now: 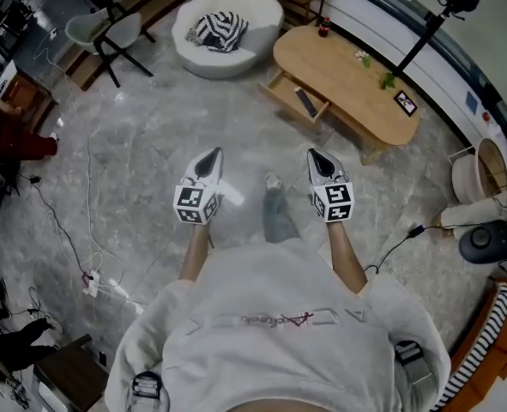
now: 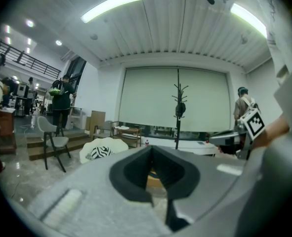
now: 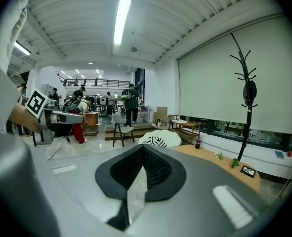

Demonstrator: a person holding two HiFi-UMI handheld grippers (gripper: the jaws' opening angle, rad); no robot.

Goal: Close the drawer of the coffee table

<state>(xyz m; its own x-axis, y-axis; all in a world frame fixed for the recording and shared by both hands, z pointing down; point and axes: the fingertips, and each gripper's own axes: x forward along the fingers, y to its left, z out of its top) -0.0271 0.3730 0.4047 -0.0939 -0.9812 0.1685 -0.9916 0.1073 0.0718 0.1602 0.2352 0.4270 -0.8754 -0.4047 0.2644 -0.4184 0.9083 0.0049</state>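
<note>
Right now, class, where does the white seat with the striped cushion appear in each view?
Head view: white seat, top centre, left of the coffee table.
Left gripper view: seat, lower left of centre.
Right gripper view: seat, near the centre.
Shared landmark: the black coat stand, right of the seat in all three.

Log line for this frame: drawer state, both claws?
drawer: open | coffee table: ahead, untouched | left claw: shut, empty | right claw: shut, empty

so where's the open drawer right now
In the head view the drawer sticks out from the near edge of the coffee table, upper middle of the picture, just right of the white armchair.
</note>
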